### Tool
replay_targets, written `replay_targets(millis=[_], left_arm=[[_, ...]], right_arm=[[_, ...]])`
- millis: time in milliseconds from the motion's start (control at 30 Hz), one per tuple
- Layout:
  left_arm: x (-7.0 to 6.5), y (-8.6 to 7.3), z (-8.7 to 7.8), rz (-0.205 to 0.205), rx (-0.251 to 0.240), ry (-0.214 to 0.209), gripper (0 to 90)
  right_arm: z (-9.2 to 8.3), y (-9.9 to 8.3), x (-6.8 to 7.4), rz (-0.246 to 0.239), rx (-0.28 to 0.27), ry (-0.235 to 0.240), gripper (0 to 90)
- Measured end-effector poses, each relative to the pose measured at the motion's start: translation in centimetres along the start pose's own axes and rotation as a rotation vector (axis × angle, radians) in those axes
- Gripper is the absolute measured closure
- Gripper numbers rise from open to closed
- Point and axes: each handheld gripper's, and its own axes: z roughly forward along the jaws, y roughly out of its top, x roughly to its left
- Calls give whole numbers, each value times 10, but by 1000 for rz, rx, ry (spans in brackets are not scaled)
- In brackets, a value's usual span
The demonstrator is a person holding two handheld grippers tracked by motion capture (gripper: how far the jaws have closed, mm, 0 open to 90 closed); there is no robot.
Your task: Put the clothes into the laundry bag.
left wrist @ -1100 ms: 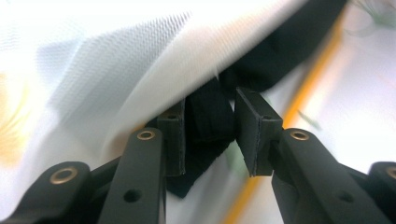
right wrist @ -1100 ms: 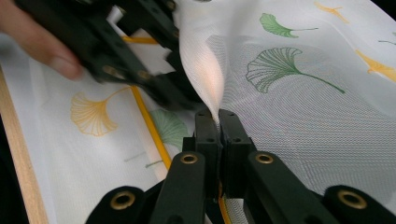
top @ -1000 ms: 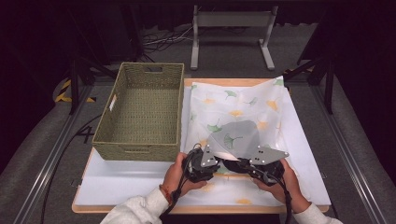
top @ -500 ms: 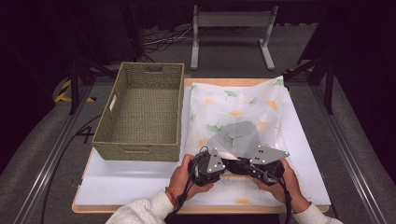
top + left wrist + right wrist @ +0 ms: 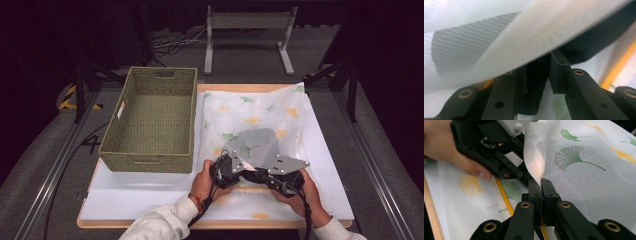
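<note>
A thin white cloth (image 5: 255, 120) printed with green and yellow ginkgo leaves lies spread on the white board. Both grippers meet at its near edge, in front of the person's hands. My right gripper (image 5: 540, 183) is shut on a raised fold of the cloth (image 5: 534, 157), which curls upward from its jaws. My left gripper (image 5: 537, 75) has its jaws apart, and the cloth (image 5: 499, 37) drapes across and hides their tips. In the high view the left gripper (image 5: 235, 170) sits right beside the right gripper (image 5: 257, 176). In the right gripper view the left gripper (image 5: 524, 178) points at the fold, a hand (image 5: 454, 150) holding it.
An empty green woven basket (image 5: 150, 120) stands on the left half of the white board (image 5: 140, 195), next to the cloth. A metal stand (image 5: 247, 22) sits on the floor beyond the table. Cables lie on the floor at the left.
The left hand has slid its gripper rightward until it meets the right gripper at the cloth's near edge. The right gripper has hardly moved.
</note>
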Motion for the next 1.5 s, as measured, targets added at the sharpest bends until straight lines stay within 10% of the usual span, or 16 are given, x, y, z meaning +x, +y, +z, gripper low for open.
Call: replay_targets(millis=[133,467,700,967,1100,1500], left_arm=[[0,1,-1,-16,6,20,723],[-10,-11,-42,-10,-45,-79,533],[-22,-9,-63,15,-69,-133,563],[-34,0,-36,42,-89,-182,585],[-34,6,-10,-52,-109,-196,589],[-20,18,17,-111,-70,4,674]], right_arm=[[2,0,1,-11,9,-3,879],[-3,-1,-5,-9,0,-27,881],[-4,-1,-7,-2,-1,-35,872],[-6,0,-7,-2,-11,-30,871],[-7,0,-8,6,-20,-26,869],[-6,-3,-12,23,4,-27,869]])
